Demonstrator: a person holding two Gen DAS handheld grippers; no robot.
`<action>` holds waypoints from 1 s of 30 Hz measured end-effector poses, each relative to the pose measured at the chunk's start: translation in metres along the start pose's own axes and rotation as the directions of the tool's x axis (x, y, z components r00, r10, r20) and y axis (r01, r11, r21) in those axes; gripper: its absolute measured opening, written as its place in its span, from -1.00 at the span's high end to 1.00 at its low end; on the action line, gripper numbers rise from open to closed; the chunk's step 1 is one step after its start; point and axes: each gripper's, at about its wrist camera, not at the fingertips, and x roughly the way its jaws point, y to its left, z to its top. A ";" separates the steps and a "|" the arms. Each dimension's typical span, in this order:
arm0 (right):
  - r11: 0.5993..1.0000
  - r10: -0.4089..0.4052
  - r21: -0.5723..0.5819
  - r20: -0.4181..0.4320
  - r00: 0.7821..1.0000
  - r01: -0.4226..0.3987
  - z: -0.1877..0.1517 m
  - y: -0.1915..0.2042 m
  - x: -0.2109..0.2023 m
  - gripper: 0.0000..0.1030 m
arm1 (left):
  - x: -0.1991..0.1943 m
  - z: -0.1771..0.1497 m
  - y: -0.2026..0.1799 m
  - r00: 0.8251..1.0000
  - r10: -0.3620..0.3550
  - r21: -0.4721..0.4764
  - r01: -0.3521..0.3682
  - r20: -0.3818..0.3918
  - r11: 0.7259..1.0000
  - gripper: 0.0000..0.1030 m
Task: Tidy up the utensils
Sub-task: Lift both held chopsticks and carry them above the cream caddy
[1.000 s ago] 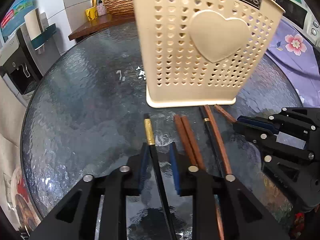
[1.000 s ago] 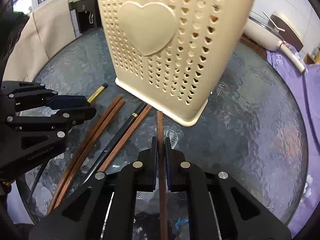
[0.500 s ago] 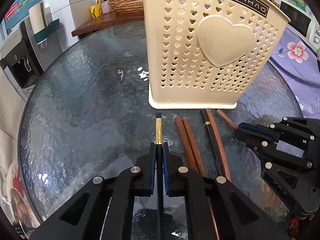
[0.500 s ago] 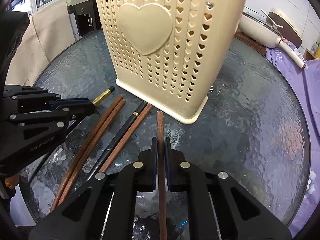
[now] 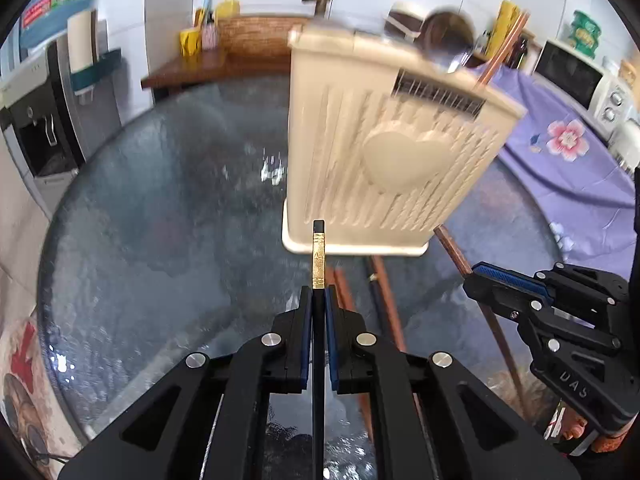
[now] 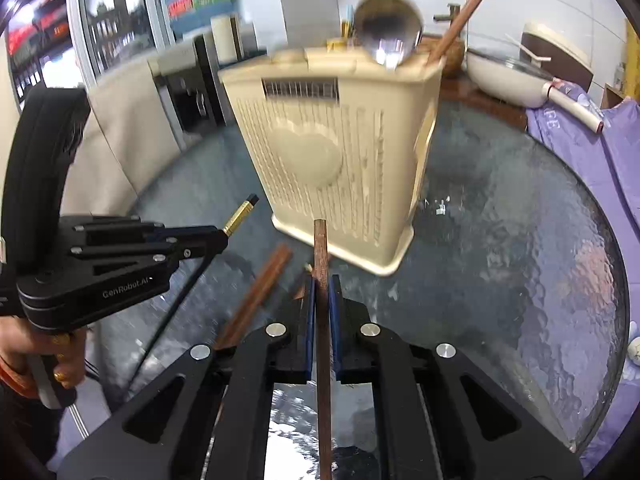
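My left gripper (image 5: 319, 298) is shut on a black chopstick with a gold band (image 5: 319, 252), lifted off the glass. My right gripper (image 6: 322, 286) is shut on a brown wooden chopstick (image 6: 320, 248), also raised. Just ahead of both stands the cream perforated utensil holder (image 5: 384, 152) with a heart on its front; a ladle (image 6: 388, 32) and a brown chopstick (image 6: 464, 8) stick out of it. Several chopsticks (image 5: 380, 292) lie on the table in front of the holder. In the right wrist view the left gripper (image 6: 218, 240) shows at the left, with a hand below it.
The round textured glass table (image 5: 160, 220) carries everything. A purple flowered cloth (image 5: 560, 148) and a microwave (image 5: 568, 72) lie to the right, a water dispenser (image 5: 36, 120) to the left. A white pot (image 6: 508, 76) sits behind the table.
The left jaws closed on the black chopstick. Both grippers then rose with their chopsticks, and the holder now sits lower and farther in both views.
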 end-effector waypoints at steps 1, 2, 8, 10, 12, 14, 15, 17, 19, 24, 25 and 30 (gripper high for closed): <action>1.000 0.006 0.005 0.024 1.000 -0.006 0.002 -0.001 -0.008 0.85 | -0.009 0.002 -0.001 1.000 -0.007 -0.002 0.008 0.021 1.000 0.87; 1.000 0.012 0.010 0.047 0.999 -0.013 0.004 -0.002 -0.015 0.85 | -0.015 0.003 -0.002 0.999 -0.013 -0.002 0.013 0.036 1.000 0.87; 0.993 0.071 0.077 0.168 0.983 -0.085 0.017 -0.006 -0.056 0.85 | -0.058 0.013 -0.007 0.989 -0.058 0.002 0.058 0.139 0.998 0.87; 0.991 0.084 0.087 0.204 0.975 -0.103 0.021 -0.008 -0.070 0.85 | -0.070 0.018 -0.008 0.983 -0.074 0.008 0.074 0.169 0.997 0.87; 0.989 0.096 0.087 0.242 0.965 -0.120 0.025 -0.008 -0.086 0.85 | -0.079 0.018 -0.010 0.978 -0.084 0.013 0.083 0.191 0.996 0.87; 0.990 0.099 0.075 0.258 0.961 -0.122 0.028 -0.005 -0.095 0.85 | -0.088 0.020 -0.012 0.972 -0.096 0.018 0.095 0.216 0.995 0.87; 0.991 0.094 0.064 0.267 0.959 -0.115 0.029 -0.003 -0.098 0.85 | -0.089 0.021 -0.012 0.970 -0.098 0.020 0.096 0.224 0.995 0.87; 0.992 0.093 0.055 0.267 0.959 -0.112 0.030 0.000 -0.100 0.85 | -0.089 0.020 -0.013 0.968 -0.100 0.027 0.097 0.229 0.995 0.87; 0.992 0.095 0.052 0.265 0.960 -0.112 0.031 0.003 -0.100 0.85 | -0.089 0.019 -0.014 0.968 -0.111 0.031 0.107 0.226 0.994 0.87; 0.993 0.096 0.045 0.263 0.960 -0.112 0.030 0.005 -0.099 0.85 | -0.092 0.017 -0.013 0.966 -0.119 0.040 0.113 0.228 0.993 0.87; 0.993 0.097 0.042 0.265 0.959 -0.112 0.030 0.006 -0.101 0.85 | -0.094 0.017 -0.014 0.965 -0.119 0.041 0.113 0.232 0.993 0.87; 0.992 0.107 0.027 0.291 0.951 -0.120 0.036 0.007 -0.114 0.85 | -0.105 0.020 -0.013 0.960 -0.136 0.047 0.129 0.245 0.991 0.87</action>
